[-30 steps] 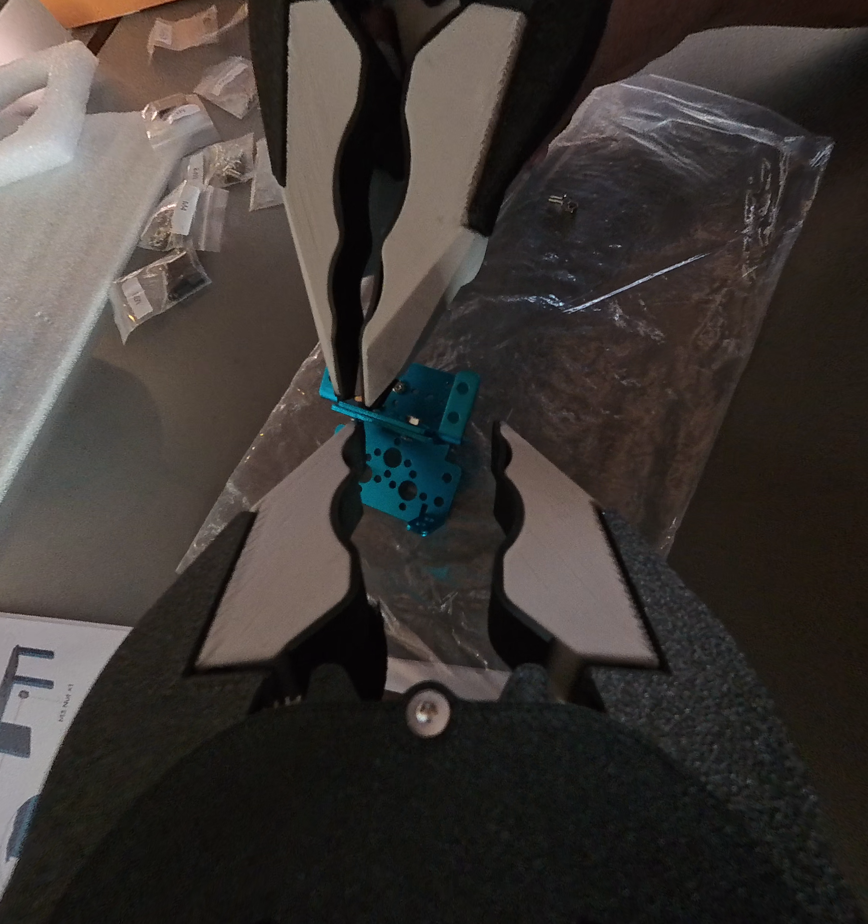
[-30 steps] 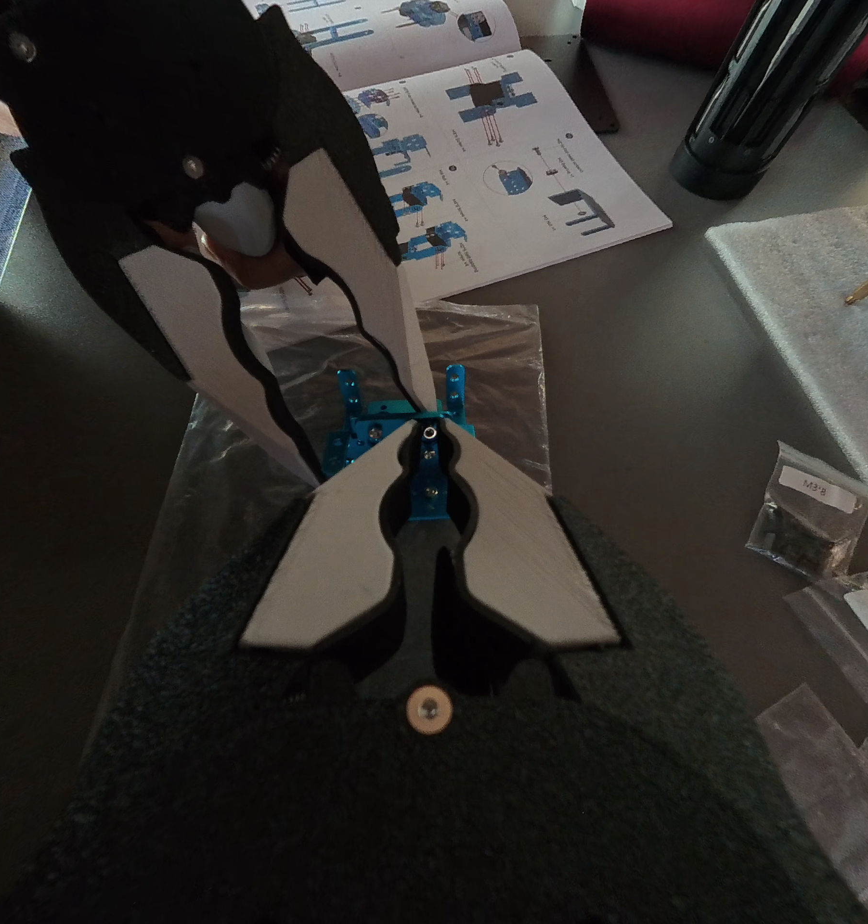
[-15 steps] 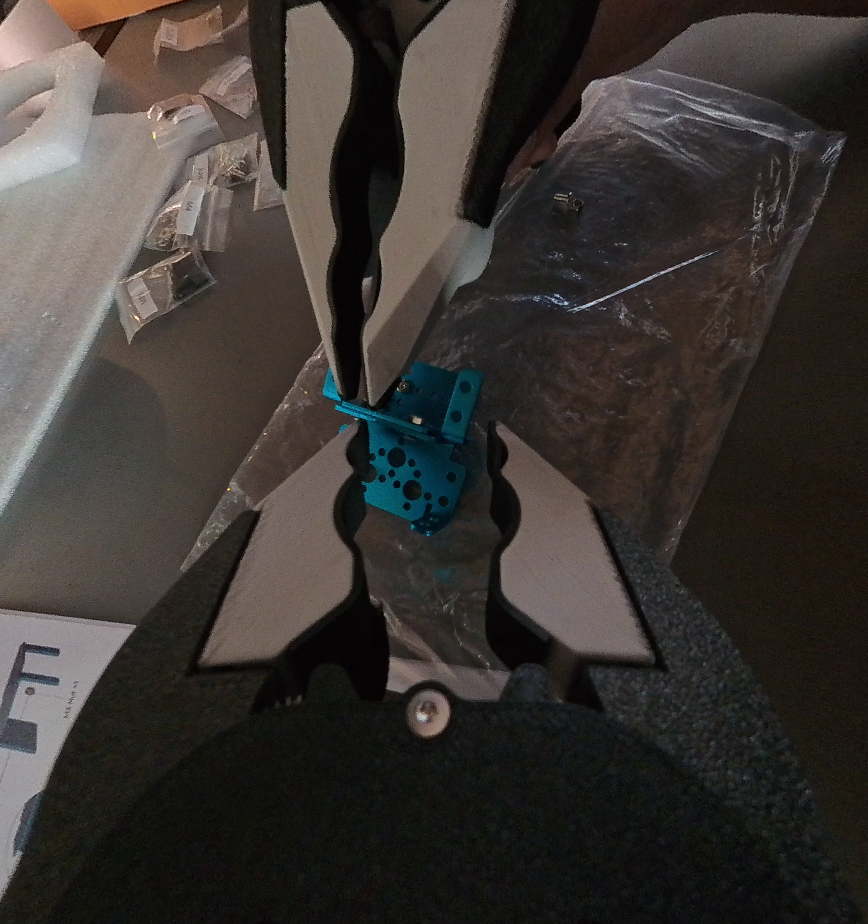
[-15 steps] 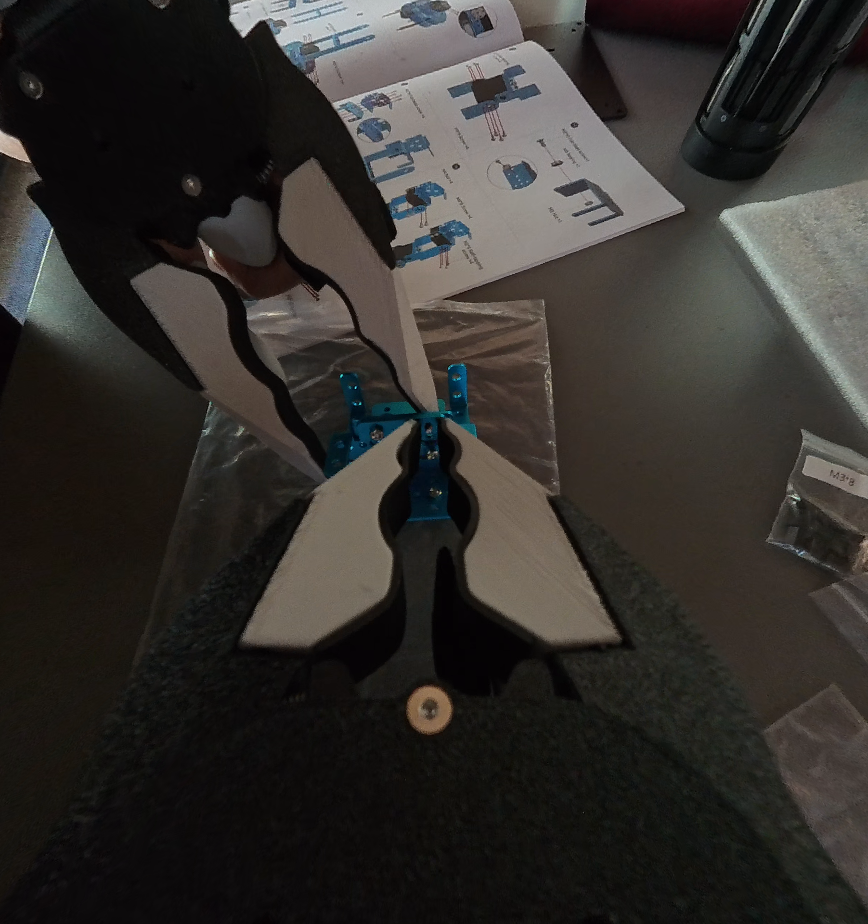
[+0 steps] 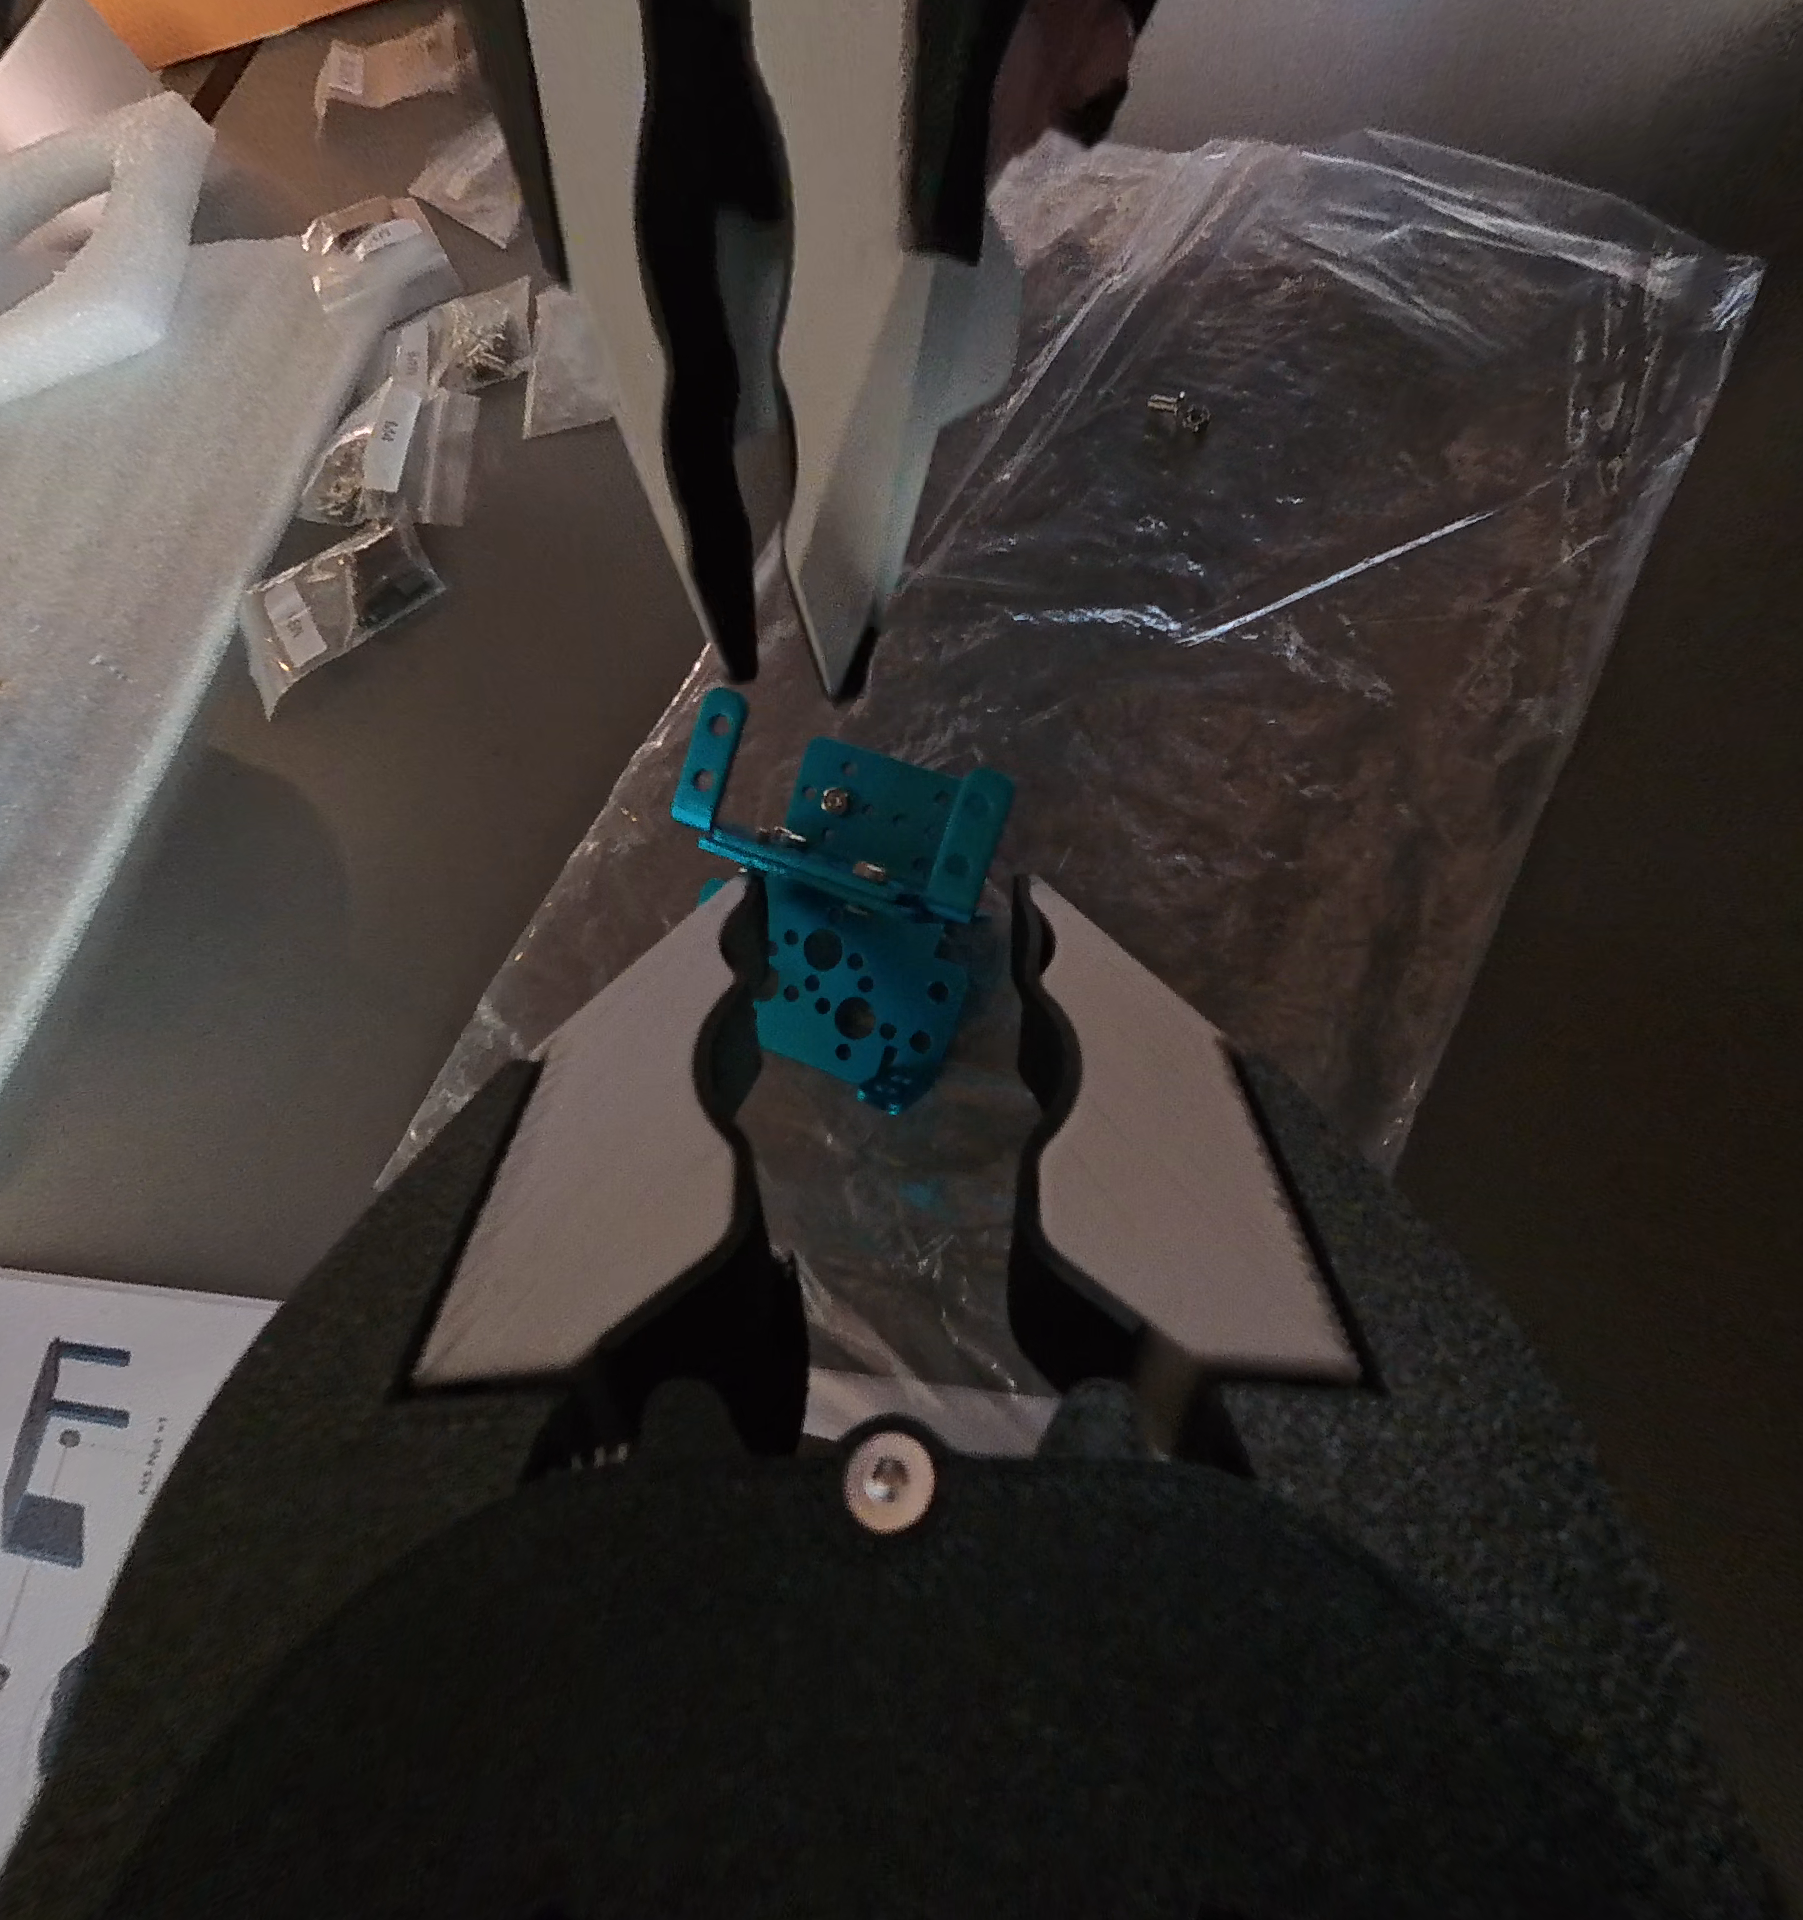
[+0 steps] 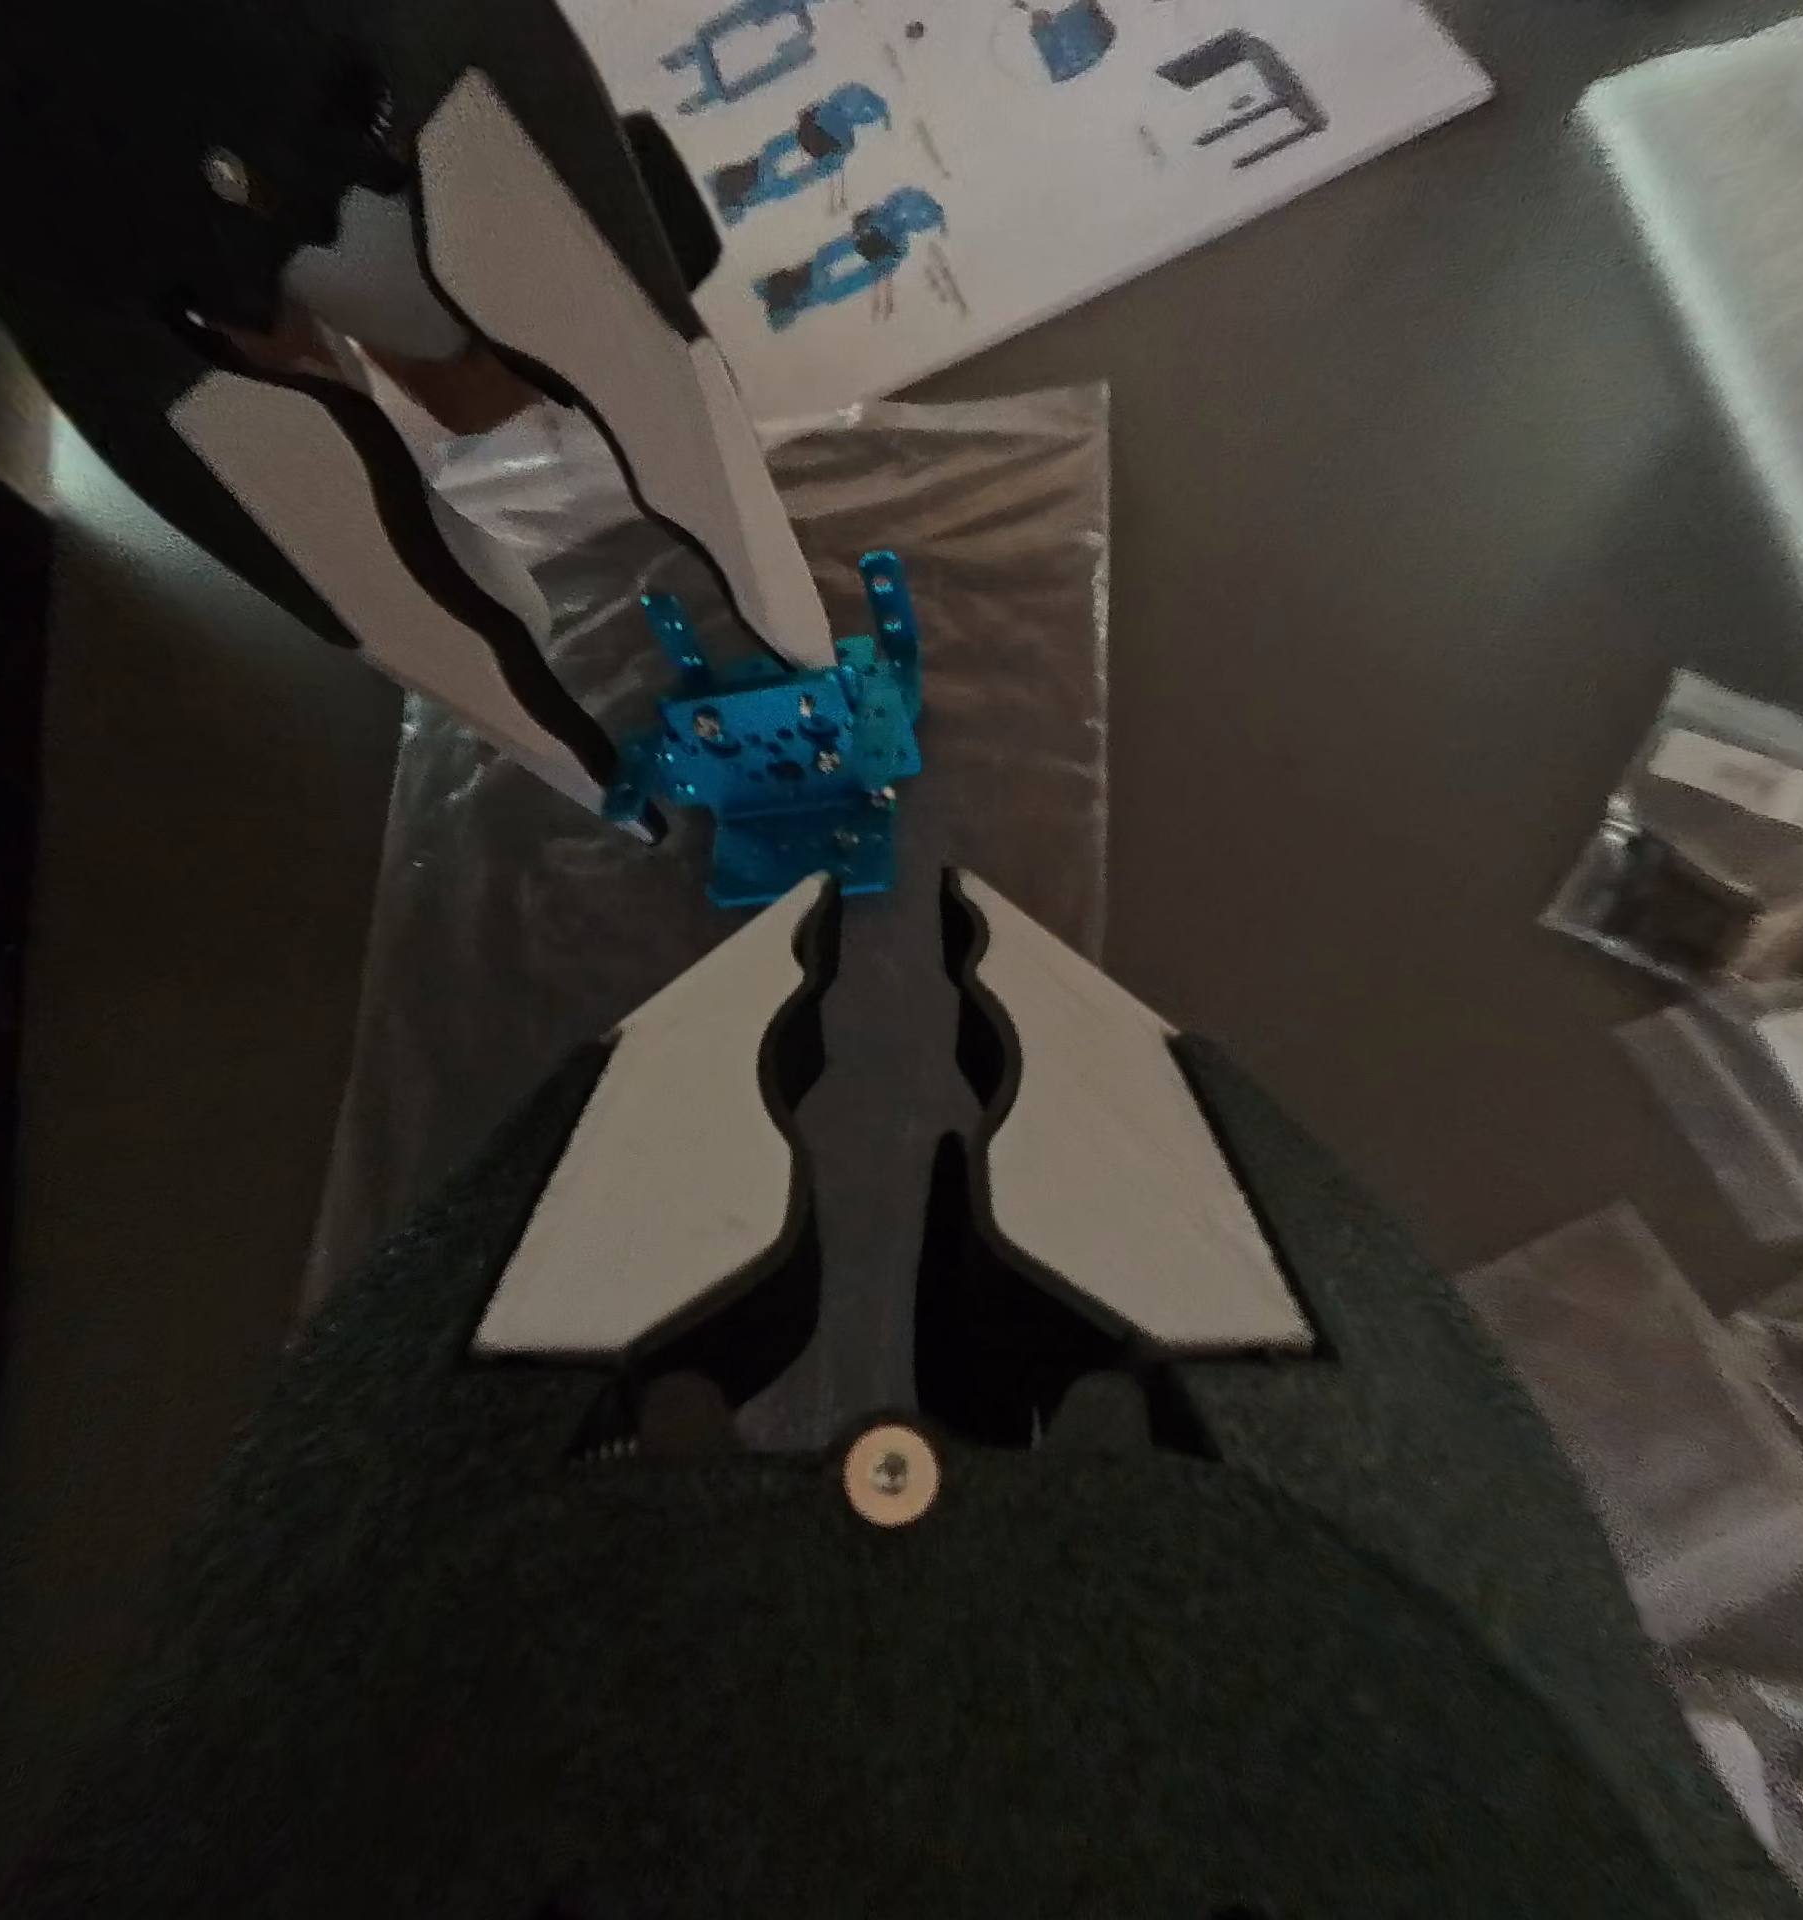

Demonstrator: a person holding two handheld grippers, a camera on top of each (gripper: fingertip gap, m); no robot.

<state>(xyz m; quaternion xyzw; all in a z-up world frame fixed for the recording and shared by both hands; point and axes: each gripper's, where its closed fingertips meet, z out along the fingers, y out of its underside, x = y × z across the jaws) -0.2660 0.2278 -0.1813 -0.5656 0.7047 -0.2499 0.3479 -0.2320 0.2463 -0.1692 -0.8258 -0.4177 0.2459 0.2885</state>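
Observation:
A blue metal bracket assembly [image 5: 855, 966] with round holes and small silver screws sits between the fingers of my left gripper [image 5: 881, 888], over a clear plastic bag [image 5: 1240, 571]. The left gripper is shut on it. In the right wrist view the left gripper [image 6: 720, 738] comes in from the upper left, with one fingertip [image 6: 627, 810] on a side tab and the other behind the bracket assembly [image 6: 793, 769]. My right gripper [image 6: 889, 883] is open and empty, just short of the bracket. In the left wrist view the right gripper [image 5: 788, 675] hangs a little above the bracket's upright tab.
A loose screw [image 5: 1177, 416] lies on the bag. Several small bags of hardware [image 5: 357, 592] and white foam [image 5: 66, 520] are at the left. An open instruction booklet [image 6: 1084, 156] lies beyond the bag. More small bags [image 6: 1655, 904] lie at the right. My right fingertips sit around 5 cm from my left ones.
My right gripper was shut at the bracket's top edge; it has opened and drawn back from the bracket. The left gripper keeps the bracket in the same place.

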